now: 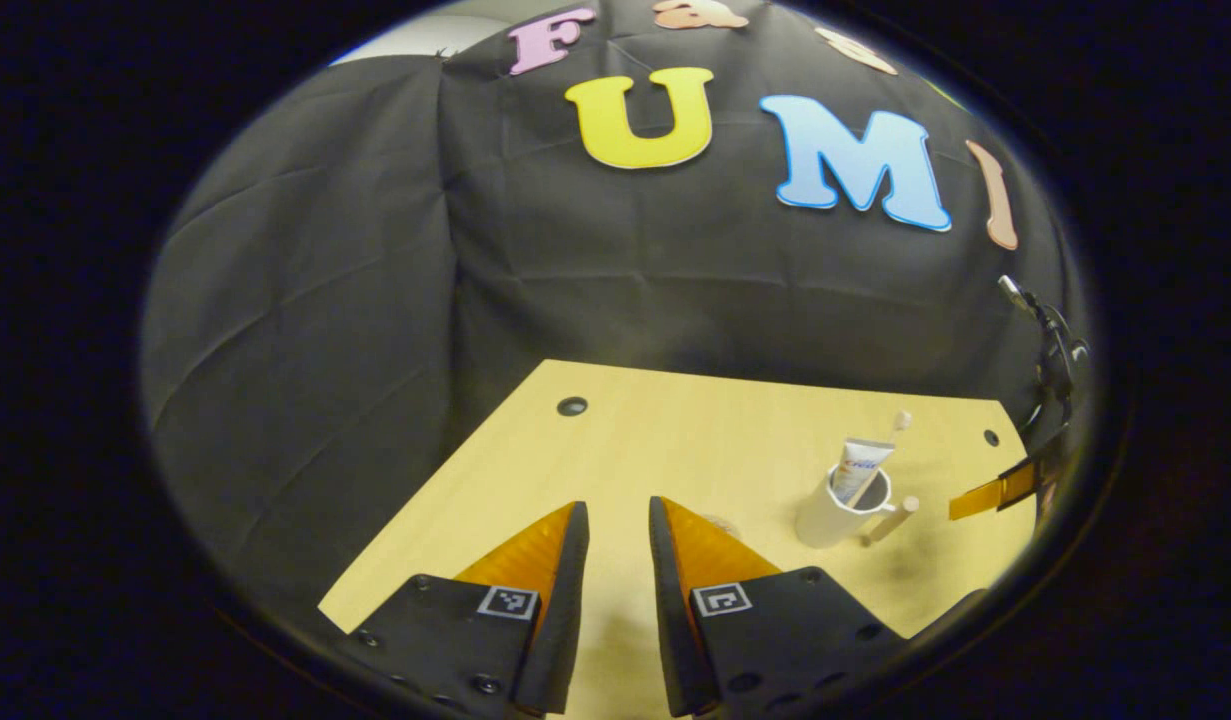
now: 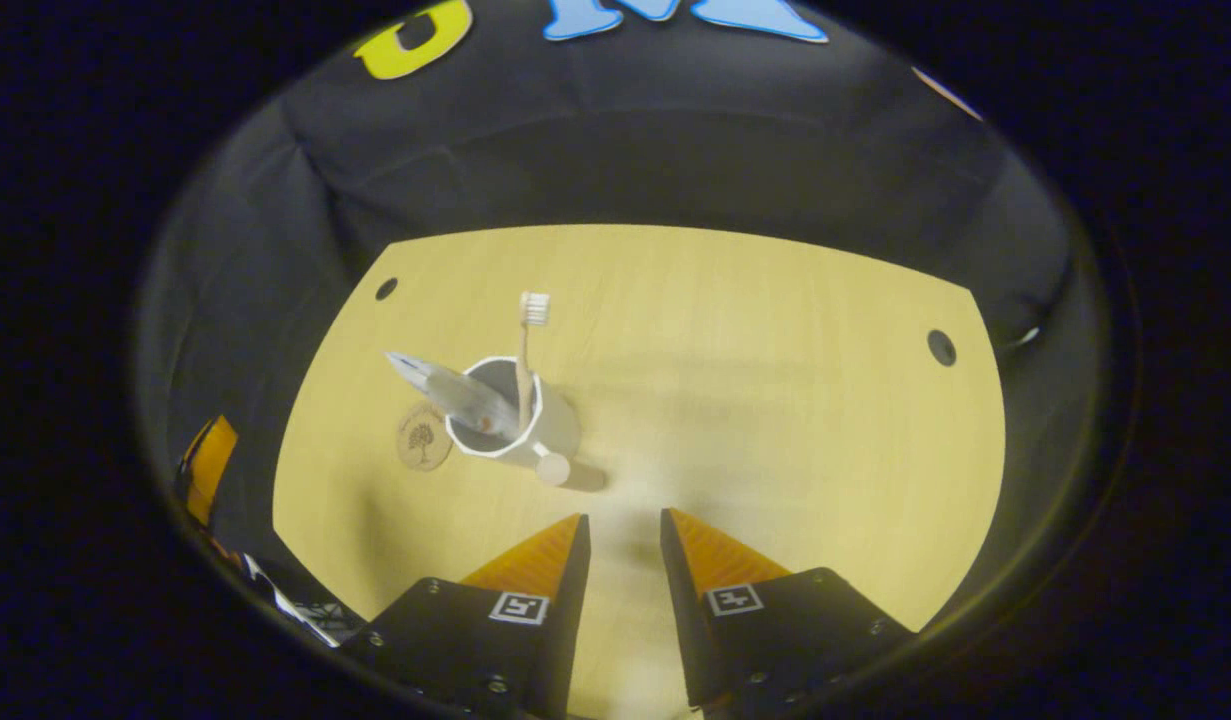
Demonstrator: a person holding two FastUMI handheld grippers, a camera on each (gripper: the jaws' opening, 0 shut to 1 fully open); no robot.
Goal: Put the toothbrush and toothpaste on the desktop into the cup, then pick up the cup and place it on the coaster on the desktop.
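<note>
Toothbrush point(image 2: 524, 360) upright in cup point(image 2: 545, 430), bristles up, toothpaste point(image 2: 455, 392) leaning toward coaster point(image 2: 422, 437); both grippers parted, empty.

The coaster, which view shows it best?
The right gripper view. There the coaster lies in plain sight on the desk, beside the cup that holds the toothbrush and toothpaste. In the left gripper view just a sliver of it peeks out behind that gripper's finger.

Toothbrush point(image 2: 525, 345) and toothpaste point(image 2: 455, 393) stand in white cup point(image 2: 545, 435) beside coaster point(image 2: 422, 437).
</note>
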